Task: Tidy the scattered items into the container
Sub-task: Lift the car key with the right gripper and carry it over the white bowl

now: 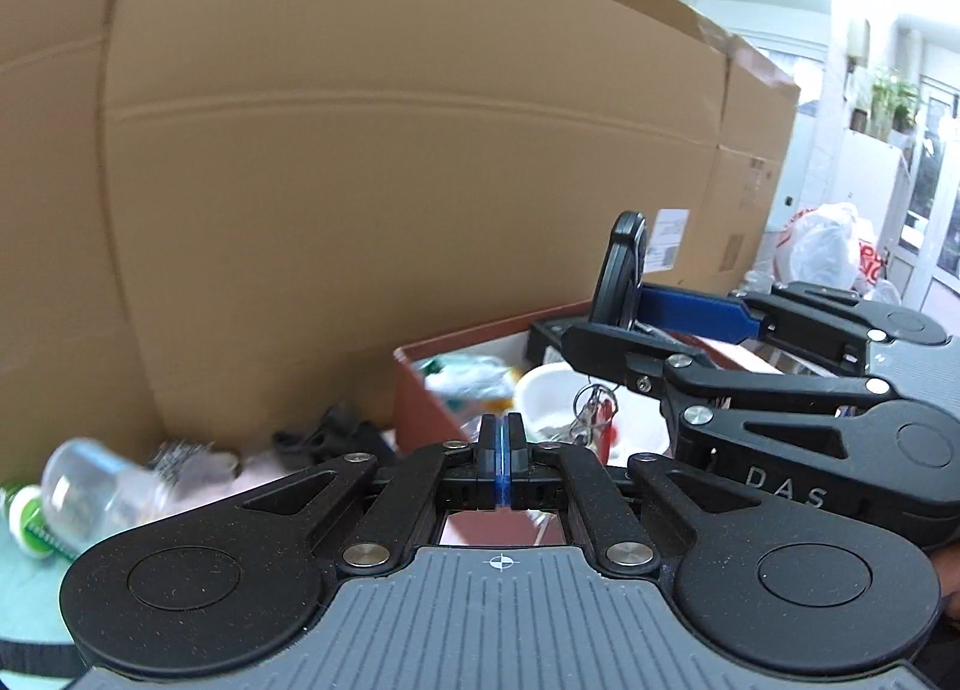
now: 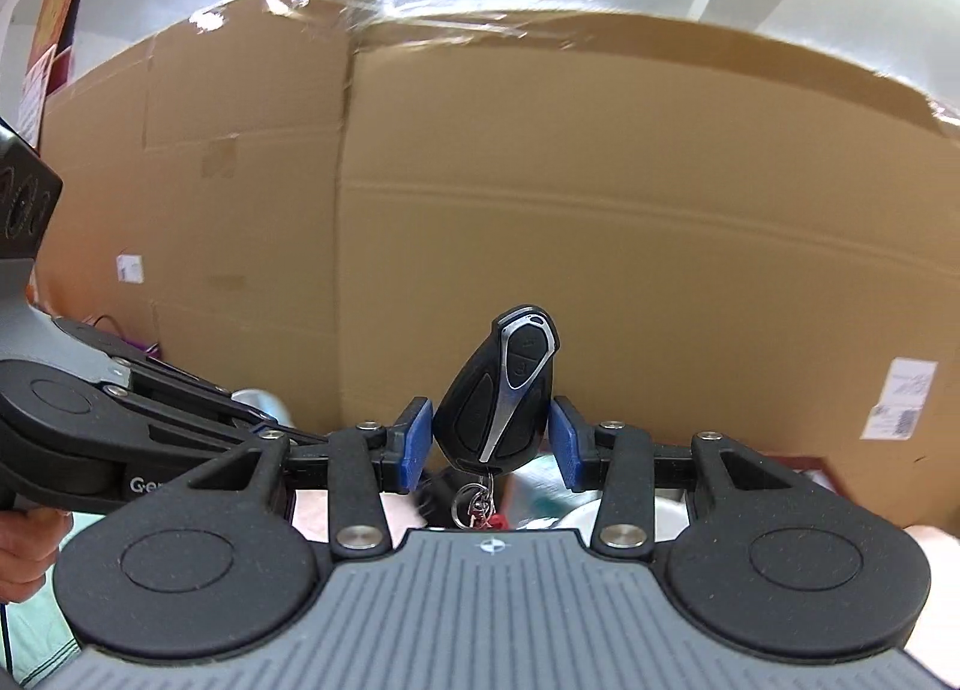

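Note:
My right gripper (image 2: pixel 491 441) is shut on a black and silver key fob (image 2: pixel 498 390), held upright between the blue pads (image 2: pixel 414 441). Its key ring and red tag (image 2: pixel 480 504) dangle below. In the left wrist view the same fob (image 1: pixel 624 264) hangs in the right gripper (image 1: pixel 624 318), above the red-brown box (image 1: pixel 420 396). The box holds a white bowl (image 1: pixel 552 390) and crumpled packets (image 1: pixel 474 378). My left gripper (image 1: pixel 503 450) is shut with nothing in it, in front of the box. A clear plastic bottle (image 1: pixel 96 486) lies at the left.
A tall cardboard box wall (image 1: pixel 360 150) stands close behind everything. Left of the red-brown box lie a black object (image 1: pixel 324 438), a metal scrubber (image 1: pixel 180 456) and a green-capped item (image 1: pixel 30 516). Plastic bags (image 1: pixel 828 246) sit far right.

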